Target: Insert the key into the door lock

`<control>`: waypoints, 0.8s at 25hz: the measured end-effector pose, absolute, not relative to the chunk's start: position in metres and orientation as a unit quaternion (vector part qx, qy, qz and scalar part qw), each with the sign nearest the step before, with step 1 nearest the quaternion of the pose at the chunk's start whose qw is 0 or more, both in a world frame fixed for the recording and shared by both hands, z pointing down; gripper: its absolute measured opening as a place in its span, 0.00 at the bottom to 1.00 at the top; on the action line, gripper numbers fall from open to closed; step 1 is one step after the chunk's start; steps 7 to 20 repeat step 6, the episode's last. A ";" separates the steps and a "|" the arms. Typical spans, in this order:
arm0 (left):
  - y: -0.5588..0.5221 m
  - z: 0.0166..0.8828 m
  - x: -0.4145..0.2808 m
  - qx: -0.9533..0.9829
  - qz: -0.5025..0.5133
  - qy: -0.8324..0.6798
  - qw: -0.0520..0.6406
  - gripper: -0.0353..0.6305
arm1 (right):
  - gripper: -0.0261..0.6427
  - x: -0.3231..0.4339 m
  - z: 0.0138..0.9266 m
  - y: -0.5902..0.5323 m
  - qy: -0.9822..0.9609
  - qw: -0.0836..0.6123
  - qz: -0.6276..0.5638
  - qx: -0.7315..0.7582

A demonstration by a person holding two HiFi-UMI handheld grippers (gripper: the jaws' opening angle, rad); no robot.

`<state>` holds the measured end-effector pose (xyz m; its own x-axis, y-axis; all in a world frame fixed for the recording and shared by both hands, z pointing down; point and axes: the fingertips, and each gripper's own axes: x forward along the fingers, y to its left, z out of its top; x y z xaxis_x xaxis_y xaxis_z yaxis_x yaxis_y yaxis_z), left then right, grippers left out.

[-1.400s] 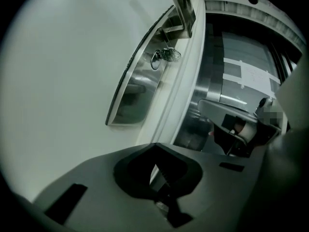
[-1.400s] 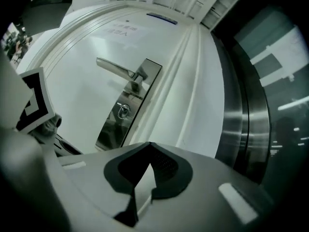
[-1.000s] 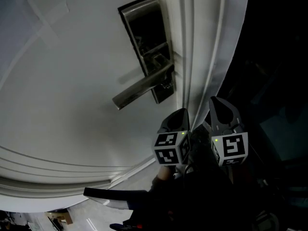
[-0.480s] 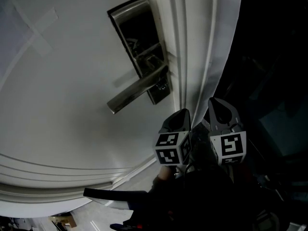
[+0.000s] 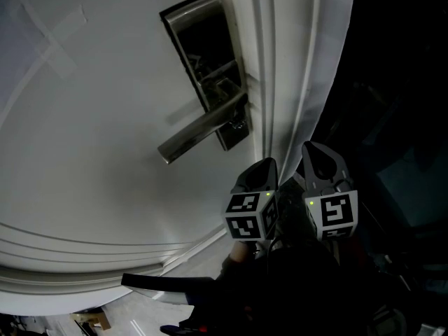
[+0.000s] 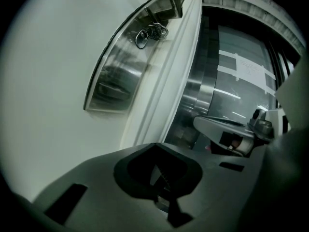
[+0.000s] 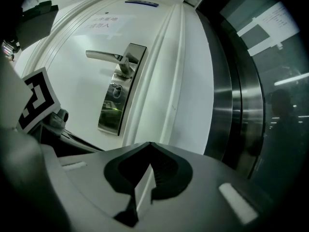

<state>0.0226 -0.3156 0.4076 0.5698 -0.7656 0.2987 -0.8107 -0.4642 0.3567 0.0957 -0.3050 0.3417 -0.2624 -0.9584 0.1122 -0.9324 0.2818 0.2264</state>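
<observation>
A steel lock plate (image 5: 203, 40) with a lever handle (image 5: 199, 133) sits on the white door (image 5: 98, 117). A key on a wire ring (image 5: 240, 124) hangs at the keyhole just under the lever. The ring also shows in the left gripper view (image 6: 152, 32) and the right gripper view (image 7: 115, 91). My left gripper (image 5: 260, 168) and right gripper (image 5: 318, 152) are side by side below the lock, apart from it. The jaws of the left gripper (image 6: 155, 146) and of the right gripper (image 7: 150, 146) are shut with nothing in them.
The white moulded door frame (image 5: 294, 82) runs along the lock's right side, and past it is a dark space with steel panels (image 7: 231, 95). A paper notice (image 7: 104, 23) is stuck on the door above the handle. The door's lower moulding (image 5: 105, 254) curves below the grippers.
The lock has drifted a little to the left in the head view. Both grippers have stayed in nearly the same spot, still shut.
</observation>
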 end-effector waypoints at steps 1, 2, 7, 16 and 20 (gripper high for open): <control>-0.316 0.408 0.023 0.855 0.048 -0.461 0.234 0.05 | 0.04 0.096 0.342 -0.305 -0.792 0.114 -0.057 0.597; -0.316 0.409 0.023 0.855 0.048 -0.460 0.234 0.05 | 0.04 0.096 0.342 -0.305 -0.792 0.115 -0.056 0.597; -0.316 0.408 0.023 0.855 0.047 -0.460 0.234 0.05 | 0.04 0.097 0.342 -0.304 -0.790 0.115 -0.055 0.599; -0.316 0.408 0.023 0.855 0.047 -0.460 0.234 0.05 | 0.04 0.097 0.342 -0.304 -0.790 0.115 -0.055 0.599; -0.316 0.408 0.023 0.855 0.047 -0.460 0.234 0.05 | 0.04 0.097 0.342 -0.304 -0.790 0.115 -0.055 0.599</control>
